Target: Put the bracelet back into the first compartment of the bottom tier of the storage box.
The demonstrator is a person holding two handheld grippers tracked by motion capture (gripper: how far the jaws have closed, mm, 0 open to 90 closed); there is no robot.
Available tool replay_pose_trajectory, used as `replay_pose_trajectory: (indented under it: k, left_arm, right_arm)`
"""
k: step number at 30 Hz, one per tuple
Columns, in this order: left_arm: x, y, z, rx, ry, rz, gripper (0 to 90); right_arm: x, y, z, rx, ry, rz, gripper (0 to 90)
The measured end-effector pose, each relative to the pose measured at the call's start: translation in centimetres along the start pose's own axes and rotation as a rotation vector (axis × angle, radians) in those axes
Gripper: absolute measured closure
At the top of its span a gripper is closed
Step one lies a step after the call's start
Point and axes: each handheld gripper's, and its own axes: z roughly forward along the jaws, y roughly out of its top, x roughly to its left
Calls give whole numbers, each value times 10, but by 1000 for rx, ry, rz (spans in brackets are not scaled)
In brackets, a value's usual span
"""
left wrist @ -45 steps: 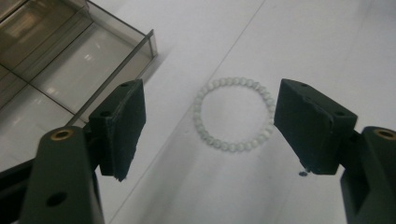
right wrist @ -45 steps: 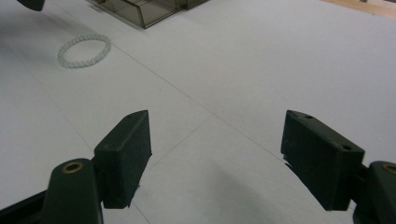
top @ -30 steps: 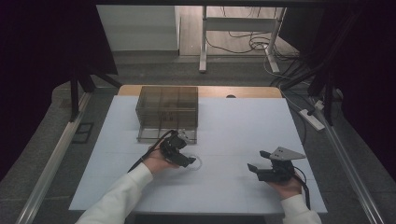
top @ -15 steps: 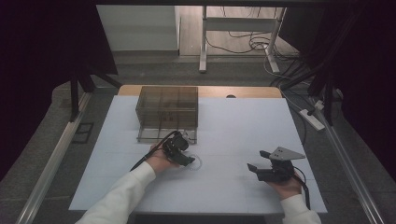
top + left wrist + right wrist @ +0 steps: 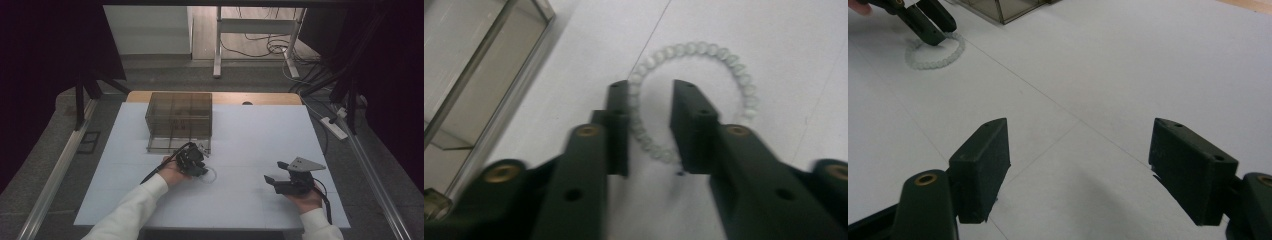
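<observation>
Left gripper view looks down its own two matte black jaws, blocky and square-ended, at a bracelet of small, round, milky pale-green beads [image 5: 724, 65] lying as a ring flat on the smooth white table [image 5: 784, 30]. The left gripper [image 5: 649, 107] has just been closing its jaws; they straddle the near-left arc of the ring, one jaw against the beads from outside and the other inside the loop, a gap between them, so the strand isn't yet pinched. Just beside it stands a smoky translucent plastic box with thin straight walls and inner dividers [image 5: 179, 120], its corner rising at the upper left. At the table's right, well apart from the beads, the right gripper [image 5: 1080, 165] rests with jaws spread wide over bare tabletop, holding nothing.
</observation>
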Motion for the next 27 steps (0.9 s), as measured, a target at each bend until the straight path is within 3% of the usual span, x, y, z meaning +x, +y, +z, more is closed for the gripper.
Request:
replay_pose_trajectory:
  k: [2, 10, 19, 27]
  left_arm:
    - [-2, 0, 1, -7, 2, 11, 848]
    - [-2, -3, -1, -37, 12, 14, 856]
    - [2, -5, -18, -155, -23, -14, 856]
    - [2, -7, -31, -219, -32, -25, 856]
  right_arm:
    - [0, 0, 0, 0, 1, -2, 244]
    - [0, 0, -1, -2, 2, -4, 243]
    - [-1, 0, 0, 4, 2, -1, 242]
    - [-1, 0, 0, 1, -3, -1, 240]
